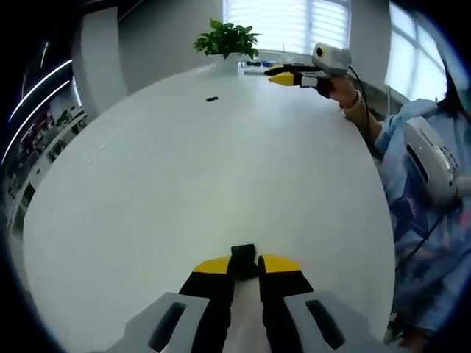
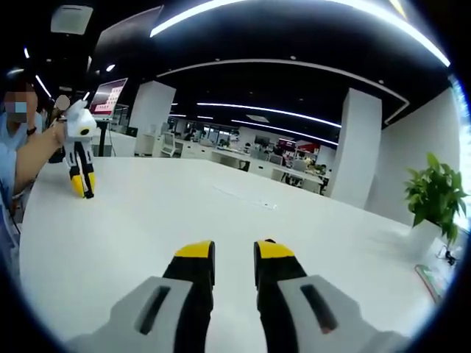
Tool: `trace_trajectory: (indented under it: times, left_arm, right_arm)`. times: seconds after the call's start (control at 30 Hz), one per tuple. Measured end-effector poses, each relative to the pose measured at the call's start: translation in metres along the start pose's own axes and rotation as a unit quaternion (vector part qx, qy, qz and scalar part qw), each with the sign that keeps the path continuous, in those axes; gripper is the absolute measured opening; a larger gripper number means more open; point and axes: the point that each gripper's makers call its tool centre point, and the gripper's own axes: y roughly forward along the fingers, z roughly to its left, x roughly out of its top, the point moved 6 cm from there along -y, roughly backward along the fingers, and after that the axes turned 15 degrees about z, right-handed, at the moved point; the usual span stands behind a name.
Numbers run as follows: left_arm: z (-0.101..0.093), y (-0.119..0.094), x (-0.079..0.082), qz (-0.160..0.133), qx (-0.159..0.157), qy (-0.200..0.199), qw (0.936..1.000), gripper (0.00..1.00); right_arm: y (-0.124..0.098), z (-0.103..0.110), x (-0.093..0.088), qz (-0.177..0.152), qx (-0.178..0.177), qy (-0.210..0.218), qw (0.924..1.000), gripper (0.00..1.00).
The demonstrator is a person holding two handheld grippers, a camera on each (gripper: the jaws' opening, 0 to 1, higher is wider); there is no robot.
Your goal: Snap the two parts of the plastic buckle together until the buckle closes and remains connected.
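A wide white table [image 1: 184, 184] spreads under both grippers, with a potted plant [image 1: 227, 40] at its far edge below a bright window [image 1: 287, 22]. A person in a blue patterned sleeve [image 1: 419, 220] stands at the table's right side. The left gripper [image 1: 244, 266] is clenched on a black buckle piece [image 1: 243, 259], its yellow-tipped jaws pinching it just above the tabletop. The right gripper [image 2: 234, 254] hangs released over the table, jaws slightly parted with nothing between them. A second small black buckle piece [image 1: 212, 98] lies far off on the table, near the plant.
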Motion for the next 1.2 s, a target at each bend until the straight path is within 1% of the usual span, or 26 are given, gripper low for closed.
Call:
trace_trajectory:
  times: [0.1,0.27,0.43,0.6,0.7,0.73,0.87,1.0,1.07,1.17,1.2]
  left_arm:
    - [0.001,0.001,0.003,0.015,-0.004,0.003,0.9999,0.12]
    - [0.003,0.002,0.009,0.049,-0.014,0.013,0.9986,0.12]
    - [0.003,0.002,0.010,0.060,-0.019,0.014,0.9979,0.11]
    - [0.002,0.002,0.005,0.037,-0.017,0.016,0.9991,0.11]
    - [0.000,0.001,0.003,0.028,-0.016,0.017,0.9993,0.11]
    - [-0.004,0.001,0.000,0.007,-0.015,0.019,0.9997,0.11]
    - [-0.002,0.001,-0.001,-0.012,-0.028,0.012,0.9995,0.11]
    - [-0.002,0.001,-0.001,-0.019,-0.027,0.014,0.9994,0.11]
    - [-0.001,0.002,-0.001,-0.025,-0.027,0.013,0.9992,0.11]
    - [-0.001,0.002,-0.001,-0.031,-0.028,0.013,0.9990,0.12]
    - [-0.001,0.002,-0.001,-0.032,-0.028,0.014,0.9990,0.12]
  right_arm:
    - [0.001,0.001,-0.001,0.003,0.002,-0.001,1.0000,0.21]
    - [0.003,0.000,-0.003,0.011,0.000,0.000,0.9999,0.21]
    - [0.005,-0.003,-0.005,0.016,-0.007,0.002,0.9998,0.21]
    - [0.005,-0.007,-0.005,0.019,-0.019,0.001,0.9996,0.21]
    - [0.002,-0.014,-0.001,0.009,-0.024,0.010,0.9996,0.22]
    - [-0.006,-0.023,0.009,0.001,-0.024,0.022,0.9995,0.22]
    - [-0.011,-0.027,0.021,-0.008,-0.027,0.019,0.9994,0.22]
    - [-0.011,-0.032,0.033,-0.016,-0.023,0.009,0.9996,0.22]
    - [-0.009,-0.035,0.039,-0.010,-0.019,-0.002,0.9998,0.23]
    - [0.003,-0.044,0.048,0.007,-0.011,-0.039,0.9992,0.24]
    - [0.009,-0.047,0.049,0.010,-0.007,-0.043,0.9990,0.24]
